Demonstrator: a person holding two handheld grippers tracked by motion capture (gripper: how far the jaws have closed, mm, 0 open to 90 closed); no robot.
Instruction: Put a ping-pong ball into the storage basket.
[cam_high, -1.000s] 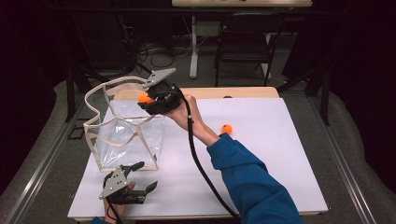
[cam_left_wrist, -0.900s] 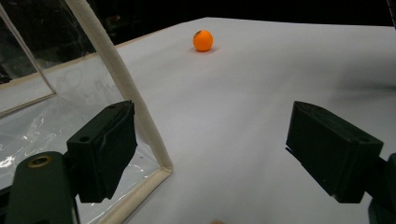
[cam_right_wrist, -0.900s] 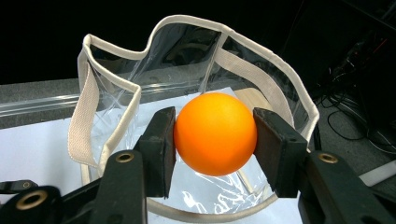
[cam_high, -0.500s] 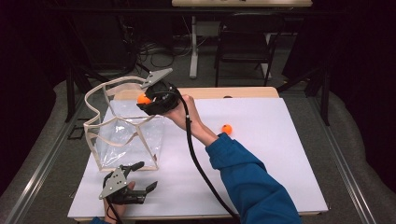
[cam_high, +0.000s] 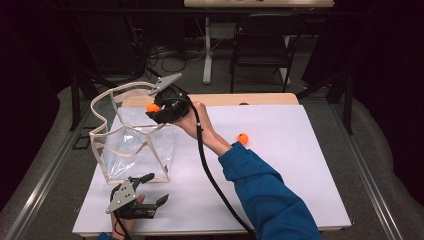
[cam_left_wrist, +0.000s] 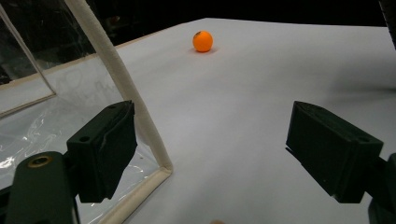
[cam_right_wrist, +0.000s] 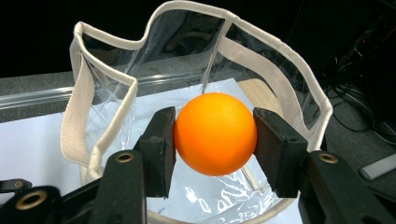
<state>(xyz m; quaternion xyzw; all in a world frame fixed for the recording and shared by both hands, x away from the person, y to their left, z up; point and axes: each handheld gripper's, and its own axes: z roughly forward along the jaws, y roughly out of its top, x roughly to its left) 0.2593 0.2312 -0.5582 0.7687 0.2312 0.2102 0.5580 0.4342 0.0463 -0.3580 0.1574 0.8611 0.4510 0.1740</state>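
Nothing has moved: right gripper (cam_right_wrist: 215, 135) jaws clamp a smooth orange ball (cam_right_wrist: 215, 134).

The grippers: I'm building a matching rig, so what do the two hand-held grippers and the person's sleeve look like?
Both are black, each with two blocky black jaws. The right gripper has brass-coloured rivets at its jaw arms, a grey three-cornered plate on top and a thick black cable trailing back. The left gripper carries a similar grey plate. The right arm wears a blue long sleeve.

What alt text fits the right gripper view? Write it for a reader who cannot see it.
The right gripper clamps an orange ball between its two black jaws, just above the open mouth of a clear plastic bag with beige fabric trim, on a white table.
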